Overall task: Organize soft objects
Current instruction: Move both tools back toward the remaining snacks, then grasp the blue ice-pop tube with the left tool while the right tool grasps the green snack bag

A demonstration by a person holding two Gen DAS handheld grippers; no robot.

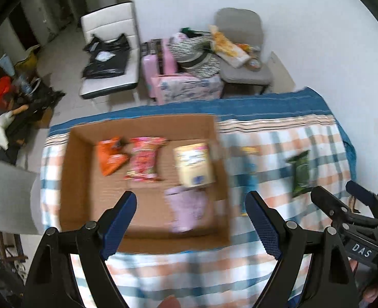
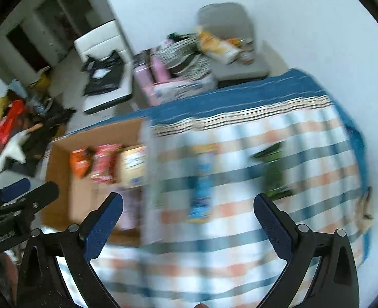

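Blurring hides packet labels in cardboard box (image 1: 86,179) | left gripper (image 1: 191,220) spread, empty | right gripper (image 2: 189,223) spread, empty

Motion blur smears most of both views. The print on the cream packet (image 1: 194,165) in the cardboard box (image 1: 86,179) cannot be read, and the lilac packet (image 1: 187,209) below it is only a pale smudge. On the checked cloth (image 1: 278,138), the blue packet (image 2: 201,184) is streaked beyond recognition. The box's right wall (image 2: 147,179) hides part of its contents in the right wrist view. Both grippers' handles are cut off by the bottom edge.
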